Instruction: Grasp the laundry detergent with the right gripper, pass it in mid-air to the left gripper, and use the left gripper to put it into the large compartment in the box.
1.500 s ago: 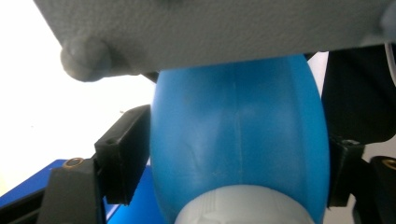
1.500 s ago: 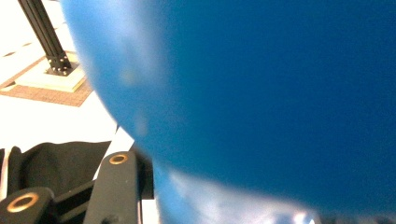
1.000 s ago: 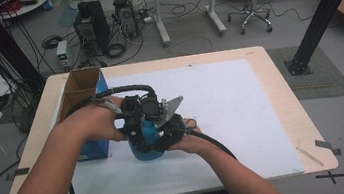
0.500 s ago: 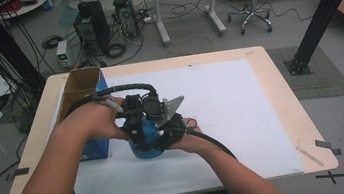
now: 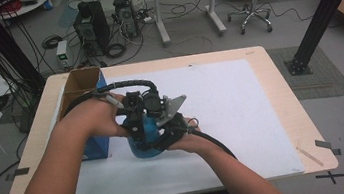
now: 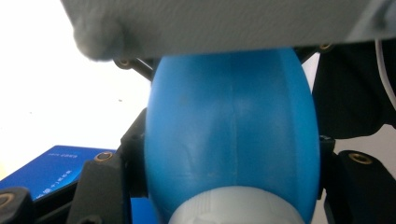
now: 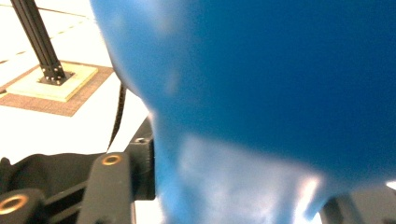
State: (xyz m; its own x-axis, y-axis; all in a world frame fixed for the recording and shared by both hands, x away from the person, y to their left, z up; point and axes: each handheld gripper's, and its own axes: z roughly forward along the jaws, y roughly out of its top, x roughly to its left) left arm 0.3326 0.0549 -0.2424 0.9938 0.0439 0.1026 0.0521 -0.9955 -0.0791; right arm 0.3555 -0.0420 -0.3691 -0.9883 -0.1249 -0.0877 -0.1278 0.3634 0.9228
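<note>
A blue rubber bulb [image 5: 146,143] with a pale neck stands on the white sheet, held between both hands. In the left gripper view the bulb [image 6: 231,135] sits squeezed between the two black jaws, so my left gripper [image 6: 231,156] is shut on it. My right gripper [image 7: 238,186] grips the same bulb [image 7: 261,70] lower down, by its paler neck. Its jaws have just been opening slightly, with the bulb still touching them. From above, the left gripper [image 5: 134,114] and right gripper [image 5: 166,125] crowd over the bulb and hide its top.
A blue box [image 5: 97,148] lies just left of the bulb, with an open cardboard box [image 5: 80,84] behind it. The white sheet [image 5: 233,114] covers most of the wooden table [image 5: 278,78]. Black cables trail from both grippers.
</note>
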